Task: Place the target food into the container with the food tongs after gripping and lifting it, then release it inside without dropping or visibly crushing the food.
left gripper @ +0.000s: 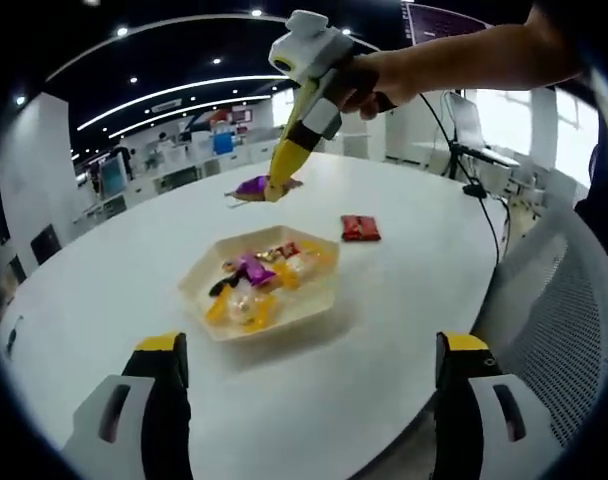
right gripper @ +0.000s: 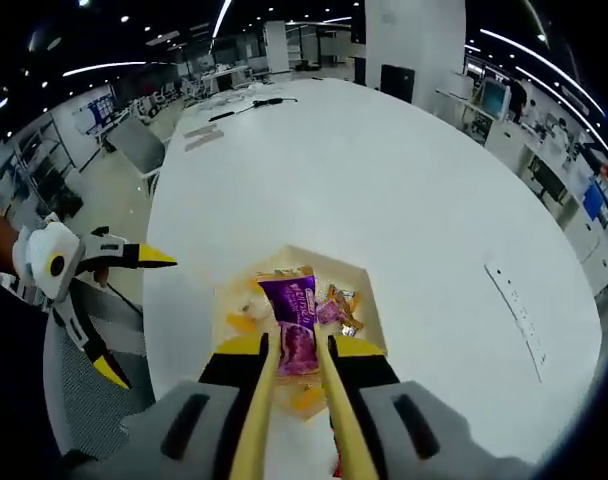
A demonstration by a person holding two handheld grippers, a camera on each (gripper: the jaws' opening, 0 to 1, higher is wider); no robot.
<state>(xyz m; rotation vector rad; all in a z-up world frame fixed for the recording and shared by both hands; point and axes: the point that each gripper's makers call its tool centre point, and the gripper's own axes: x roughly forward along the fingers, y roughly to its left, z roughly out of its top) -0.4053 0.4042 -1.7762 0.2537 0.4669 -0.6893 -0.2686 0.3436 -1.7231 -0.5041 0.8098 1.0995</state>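
Purple packet [right gripper: 293, 325]: pinched between the two arms of the yellow food tongs [right gripper: 289, 420], hanging in the air above the container. Its long axis runs along the tongs, from 6 toward 12 o'clock in the right gripper view, printed end farthest from the tool. In the left gripper view it shows as a purple wrapper [left gripper: 252, 186] at the tongs' tip [left gripper: 284, 170], lying crosswise.
Right tool [right gripper: 296, 352]: jaws drawn in against the tongs' arms, squeezing them onto the packet; a hand [left gripper: 369, 85] carries it.
Container [left gripper: 209, 310]: shallow, pale, hexagonal tray on the white worktop [left gripper: 404, 300], holding a heap of wrapped sweets [left gripper: 259, 280], yellow, purple and red-brown.
Red packet [left gripper: 361, 228]: flat on the worktop, at about 2 o'clock from the container, apart from it.
Left tool [left gripper: 314, 350]: jaws spread wide, nothing between them; yellow-tipped, near the container's 6 o'clock edge. It also appears at 9 o'clock in the right gripper view [right gripper: 134, 310].
Surroundings: open office with desks, monitors and ceiling light strips.
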